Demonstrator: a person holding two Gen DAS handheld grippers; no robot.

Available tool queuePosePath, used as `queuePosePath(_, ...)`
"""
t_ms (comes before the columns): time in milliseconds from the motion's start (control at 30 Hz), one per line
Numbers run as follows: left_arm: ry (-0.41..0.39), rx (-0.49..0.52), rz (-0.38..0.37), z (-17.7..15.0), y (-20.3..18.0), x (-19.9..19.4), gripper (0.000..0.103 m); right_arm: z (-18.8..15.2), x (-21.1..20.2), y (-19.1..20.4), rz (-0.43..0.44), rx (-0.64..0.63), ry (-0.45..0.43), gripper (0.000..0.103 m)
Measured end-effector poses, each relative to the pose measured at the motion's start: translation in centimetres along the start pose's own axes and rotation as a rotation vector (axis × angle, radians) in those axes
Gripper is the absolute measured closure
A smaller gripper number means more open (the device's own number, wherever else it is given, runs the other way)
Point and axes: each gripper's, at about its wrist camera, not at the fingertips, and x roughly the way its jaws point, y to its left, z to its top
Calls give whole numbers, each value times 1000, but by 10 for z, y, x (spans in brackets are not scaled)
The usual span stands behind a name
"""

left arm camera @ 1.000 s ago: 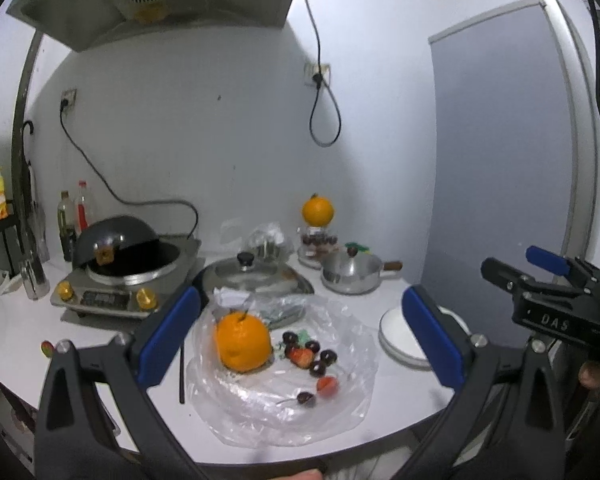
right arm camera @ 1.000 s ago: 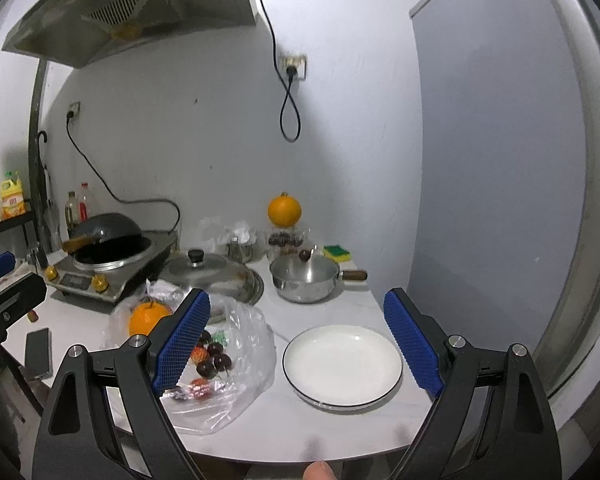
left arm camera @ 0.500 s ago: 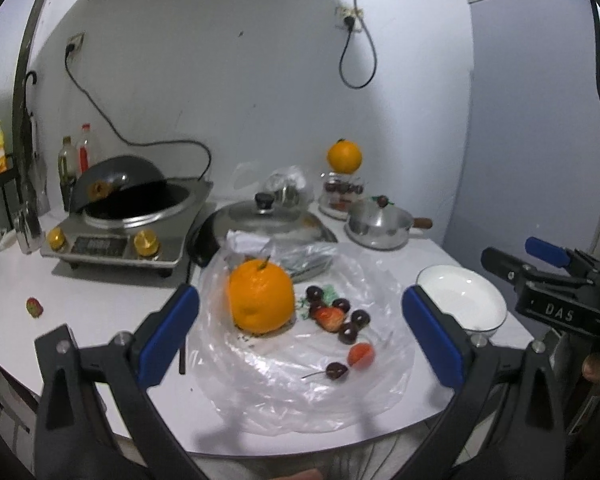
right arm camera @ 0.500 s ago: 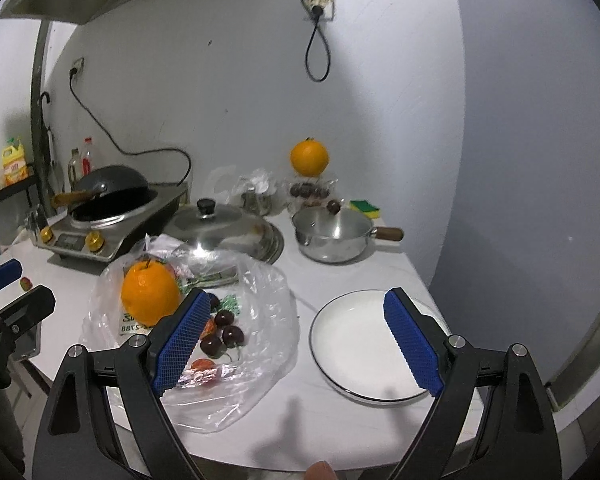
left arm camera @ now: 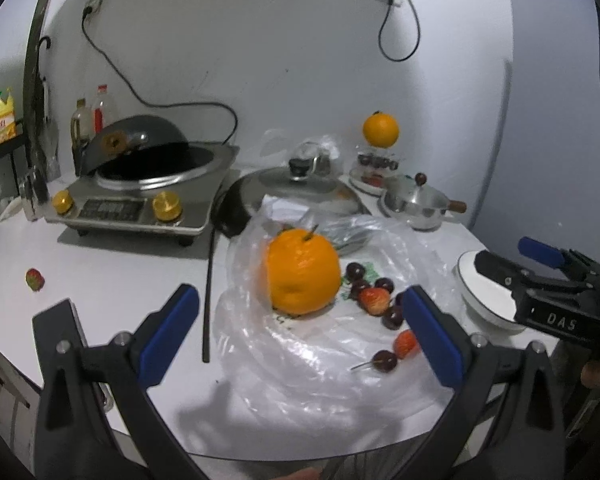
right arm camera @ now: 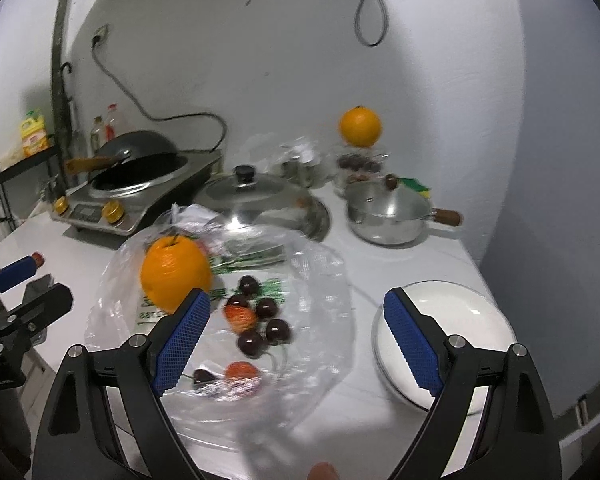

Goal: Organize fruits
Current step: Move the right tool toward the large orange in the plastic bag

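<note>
Both tools have come in low over the desk (left arm camera: pixel 112 280) since a second ago — the approach is on, nothing picked yet. The left tool (left arm camera: pixel 300 332), wide open and empty, frames the orange (left arm camera: pixel 303 274) on the bag (left arm camera: pixel 300 364); cherries (right arm camera: pixel 266 322) and strawberries (right arm camera: pixel 240 317) lie beside it. The right tool (right arm camera: pixel 296 344), equally open, hangs between bag and empty plate (right arm camera: pixel 468 312) — "DAS" shows on its body.

Orange (left arm camera: pixel 303 270) on bag (left arm camera: pixel 320 344); plate (right arm camera: pixel 448 340) right of bag.
</note>
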Motion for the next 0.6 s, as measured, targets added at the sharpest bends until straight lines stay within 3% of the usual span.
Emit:
queuePosePath(367,-4,-56,9,-1,35,13,1,6,50,37,125,-63,53,12)
queuePosePath(600,37,-82,51,-2,58,31,1,12,79,58,170,-94,88,12)
